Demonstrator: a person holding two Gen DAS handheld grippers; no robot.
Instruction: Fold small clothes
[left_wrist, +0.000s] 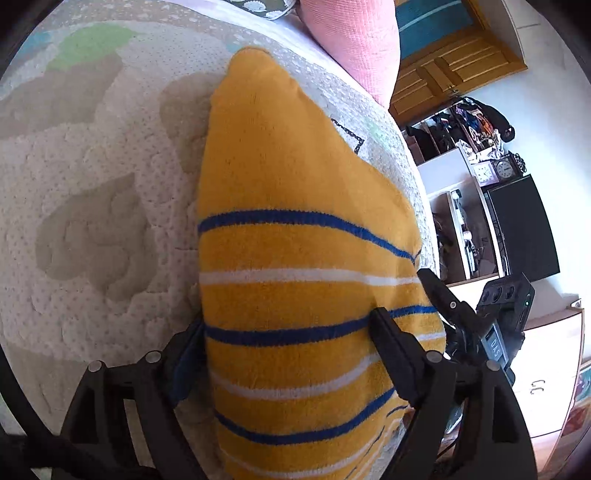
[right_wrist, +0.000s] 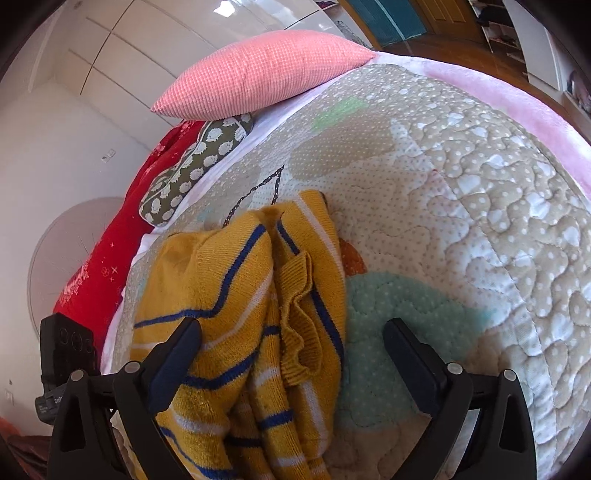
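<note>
Nearest in the left wrist view, the left gripper (left_wrist: 291, 334) is seen w/ its jaws spread wide on either side of the yellow knitted garment with blue and white stripes (left_wrist: 295, 229). The cloth fills the gap, but whether the pads actually press it cannot be told from this angle; it looks straddled rather than pinched. The garment is laid flat here, tapering away to a rounded corner, prob. so that one smooth panel is presented for the fold.

In the right wrist view, the right gripper (right_wrist: 291, 343) is likewise spread; its left finger (right_wrist: 177, 354) lies over the garment's bunched side, while the other finger is set apart on the quilt, nothing being pinched between them. A ribbed hem is seen rumpled along the middle, so the fold is judged not yet tidy.

Everything rests on the quilted beige bedspread with white dots and pastel patches (right_wrist: 461, 221). Beyond the garment, open quilt is left toward the right gripper's far side, giving room for spreading or sliding. The other way, the bed edge is close by the left gripper, w/ room furniture past it. Farthest off, a pink textured pillow (right_wrist: 258, 81) and a grey cushion with white pattern (right_wrist: 195, 162) are kept well apart at the bed's head.
</note>
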